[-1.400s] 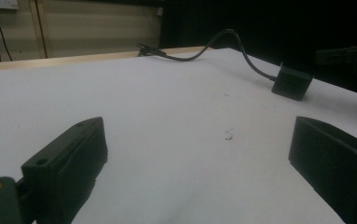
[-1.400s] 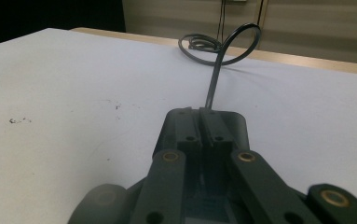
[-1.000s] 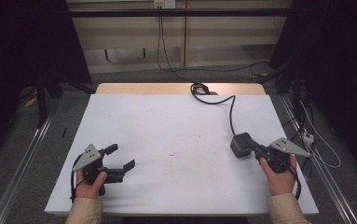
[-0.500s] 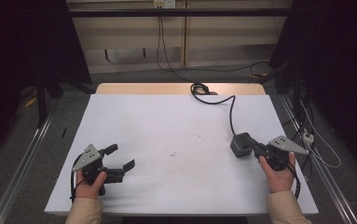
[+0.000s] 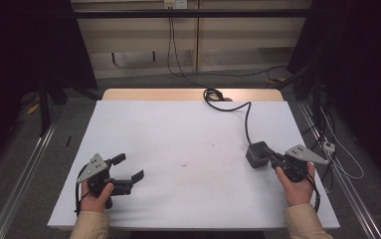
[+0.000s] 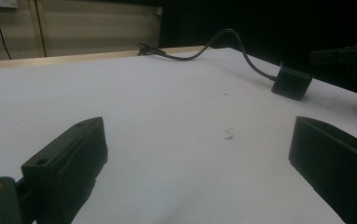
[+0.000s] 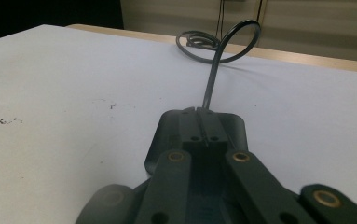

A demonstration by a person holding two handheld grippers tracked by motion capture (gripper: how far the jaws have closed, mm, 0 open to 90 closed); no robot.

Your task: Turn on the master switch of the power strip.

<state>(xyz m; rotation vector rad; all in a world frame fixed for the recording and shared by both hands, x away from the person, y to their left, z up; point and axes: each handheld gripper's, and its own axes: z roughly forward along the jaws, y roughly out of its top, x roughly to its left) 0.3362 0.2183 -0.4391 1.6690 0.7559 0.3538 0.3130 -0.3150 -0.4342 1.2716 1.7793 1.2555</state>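
A black adapter block (image 5: pixel 256 154) lies on the white table (image 5: pixel 188 134) at the right, and its black cable (image 5: pixel 247 119) runs to a coil at the far edge. My right gripper (image 5: pixel 273 159) is shut, its tips resting against the block's near side. In the right gripper view the closed jaws (image 7: pixel 202 122) lie over the block (image 7: pixel 237 131), pads together with nothing between them, and the cable (image 7: pixel 212 74) rises beyond. My left gripper (image 5: pixel 129 167) is open at the front left, jaws wide apart (image 6: pixel 195 154) over bare table. The block (image 6: pixel 291 82) shows far right.
The coiled end of the cable (image 5: pixel 214 94) sits at the table's wooden far edge (image 5: pixel 188 93). A few small dark specks (image 5: pixel 184 164) mark the middle of the table. Metal rails (image 5: pixel 24 174) run along the floor on both sides.
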